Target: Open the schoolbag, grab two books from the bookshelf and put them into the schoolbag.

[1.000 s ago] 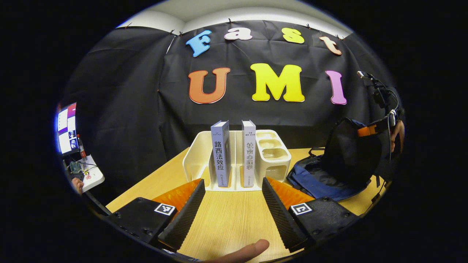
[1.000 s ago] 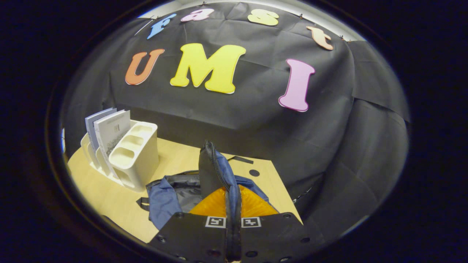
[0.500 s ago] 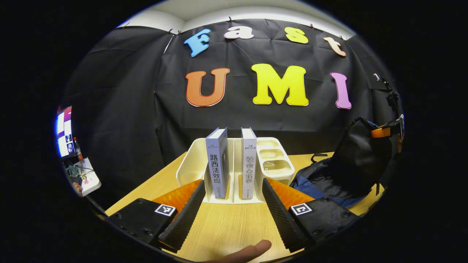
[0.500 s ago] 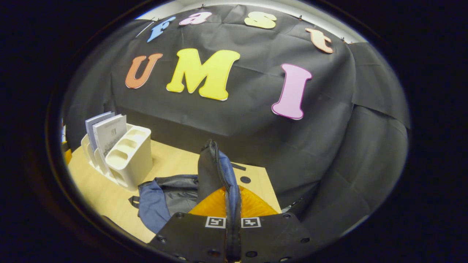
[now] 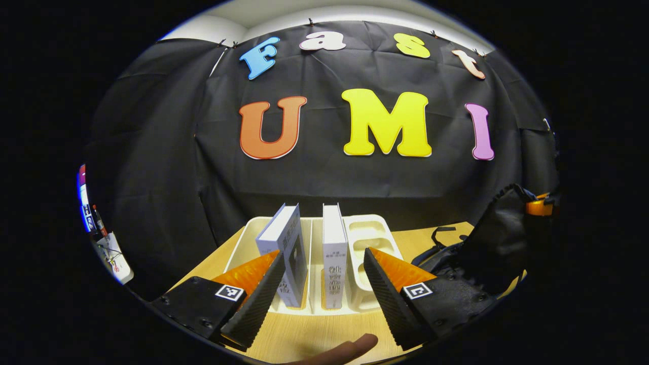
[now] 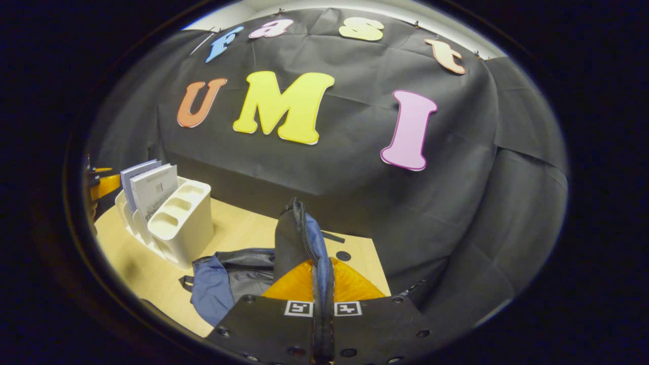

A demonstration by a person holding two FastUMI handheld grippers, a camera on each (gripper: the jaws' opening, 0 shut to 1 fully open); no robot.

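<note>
Moved in closer on the shelf point(image 5: 309, 304) since a second ago. Left gripper point(image 5: 319, 299), jaws spread wide, flanking two upright books point(image 5: 289, 253) on the bench point(image 5: 304, 337). Right gripper point(image 6: 323, 324) clenched on the raised flap of the bag point(image 6: 294, 243), right of the shelf.

Black cloth point(image 5: 324, 172) hangs as the booth's wall on all sides, creased and clipped along its top edge, draping down behind the table. Above it, at twelve o'clock in the left gripper view, a strip of pale wall or ceiling point(image 5: 284, 12) catches the light. The light wooden table point(image 6: 243, 233) runs up to the cloth. At nine o'clock, a lit screen point(image 5: 82, 200) glows beyond the cloth's edge.
</note>
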